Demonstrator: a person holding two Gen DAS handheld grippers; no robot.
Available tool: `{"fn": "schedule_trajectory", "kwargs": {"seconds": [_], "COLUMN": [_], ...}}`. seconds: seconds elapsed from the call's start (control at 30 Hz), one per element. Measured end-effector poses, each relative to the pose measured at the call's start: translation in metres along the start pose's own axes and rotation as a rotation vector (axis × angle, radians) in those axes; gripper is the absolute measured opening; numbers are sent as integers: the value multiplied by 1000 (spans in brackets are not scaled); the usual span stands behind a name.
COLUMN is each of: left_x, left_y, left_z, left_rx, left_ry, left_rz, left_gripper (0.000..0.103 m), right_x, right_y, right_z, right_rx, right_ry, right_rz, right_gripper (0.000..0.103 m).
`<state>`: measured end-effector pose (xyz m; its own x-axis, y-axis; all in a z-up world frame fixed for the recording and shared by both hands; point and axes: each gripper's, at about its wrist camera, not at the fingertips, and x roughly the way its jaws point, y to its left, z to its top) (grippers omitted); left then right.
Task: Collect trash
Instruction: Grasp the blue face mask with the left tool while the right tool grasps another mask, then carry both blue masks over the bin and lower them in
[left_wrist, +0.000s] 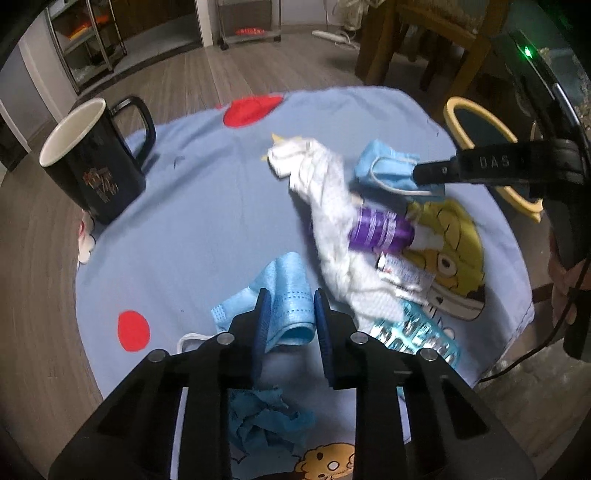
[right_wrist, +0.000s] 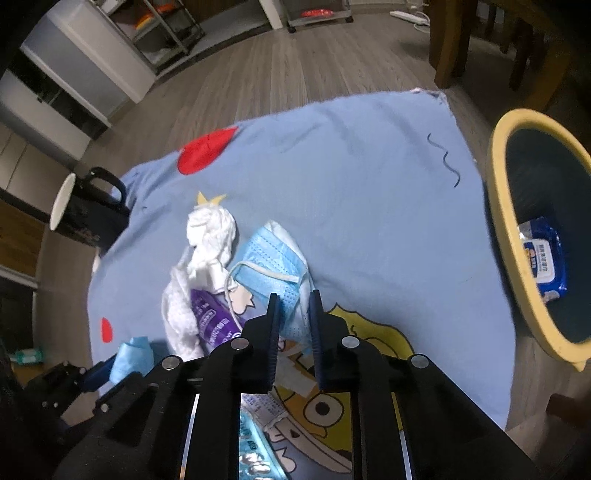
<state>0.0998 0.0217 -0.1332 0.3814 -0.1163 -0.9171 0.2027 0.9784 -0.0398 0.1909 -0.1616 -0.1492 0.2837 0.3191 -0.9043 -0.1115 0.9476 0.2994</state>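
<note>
Each gripper pinches a blue mask — left gripper (left_wrist: 290, 301) on one mask (left_wrist: 291, 291), right gripper (right_wrist: 293, 301) on another mask (right_wrist: 273, 258). Lift straight up, loops clear of the tissue (right_wrist: 208, 229), then carry to the bin (right_wrist: 496, 221) at right.

A home is showing here: wood floor (right_wrist: 258, 85), wooden chair (left_wrist: 417, 40), wire shelves (left_wrist: 88, 40), and a cartoon cloth (right_wrist: 351, 177) covering the table.

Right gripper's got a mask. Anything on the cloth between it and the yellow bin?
Nothing visible. The right gripper is closed on the blue mask; between there and the yellow bin lies only bare blue cloth. The bin's mouth is open, with a wipes pack inside.
</note>
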Motion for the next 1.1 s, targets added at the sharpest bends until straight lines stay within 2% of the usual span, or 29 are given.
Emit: {"fn": "schedule_trajectory", "kwargs": {"seconds": [0.27,0.37,0.6,0.73,0.8,0.87,0.93,0.97,1.03,1.1], "left_x": [-15,-21,-31,-32,-31,-30,-29,-29,-27,-24], "left_y": [-9,-17,-35,-43,-45,-45,-43,-42,-42,-43], "left_z": [7,10,17,18,18,18,19,20,20,20], "left_rx": [14,29,57,64,67,61,53,48,49,62], "left_ry": [-46,-67,-100,-103,-101,-100,-99,-99,-93,-86], "left_rz": [-15,-23,-43,-43,-40,-40,-42,-42,-46,-39], "left_gripper": [24,24,24,24,24,24,24,24,24,24], "right_x": [-49,-73,-122,-125,-111,-94,-72,-66,-46,-35], "right_y": [-8,-19,-49,-70,-81,-82,-73,-70,-64,-58], "right_z": [3,4,0,-5,-7,-9,-11,-12,-17,-23], "right_rx": [12,34,93,130,150,142,85,68,55,29], "right_ry": [-85,-131,-213,-219,-175,-116,-42,-17,63,108], "right_rz": [-4,-12,5,23,61,59,30,13,14,-12], "right_gripper": [13,6,6,7,7,18,42,49,52,55]}}
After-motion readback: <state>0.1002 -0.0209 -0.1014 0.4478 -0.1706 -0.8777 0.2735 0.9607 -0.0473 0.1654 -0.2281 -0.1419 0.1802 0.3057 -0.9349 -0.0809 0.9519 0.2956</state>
